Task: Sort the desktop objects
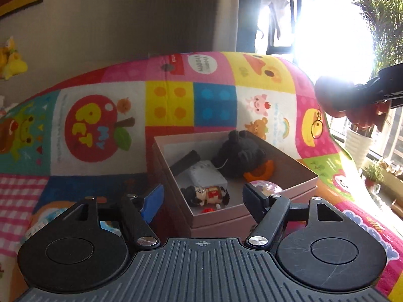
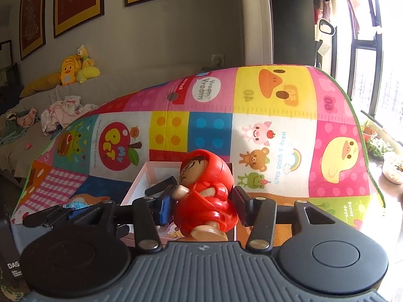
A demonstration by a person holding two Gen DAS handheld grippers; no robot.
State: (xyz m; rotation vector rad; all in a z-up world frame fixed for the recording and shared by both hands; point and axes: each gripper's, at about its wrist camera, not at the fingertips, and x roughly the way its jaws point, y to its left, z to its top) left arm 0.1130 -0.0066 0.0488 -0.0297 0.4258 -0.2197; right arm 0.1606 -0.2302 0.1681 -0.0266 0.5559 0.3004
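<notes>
Holding red hooded figure [image 2: 205,196] at frame ctr, right gripper [image 2: 204,202] clamped; left gripper [image 1: 202,200] spread wide, empty, before pink box [image 1: 297,178] lower ctr.

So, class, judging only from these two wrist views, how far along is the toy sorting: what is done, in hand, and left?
Done: the pink box already holds a black plush, a white case, an orange toy and a small figurine.

In hand: the right gripper is shut on the red hooded doll, above the box.

Left: releasing the doll into the box. The left gripper is open, holding nothing.
</notes>
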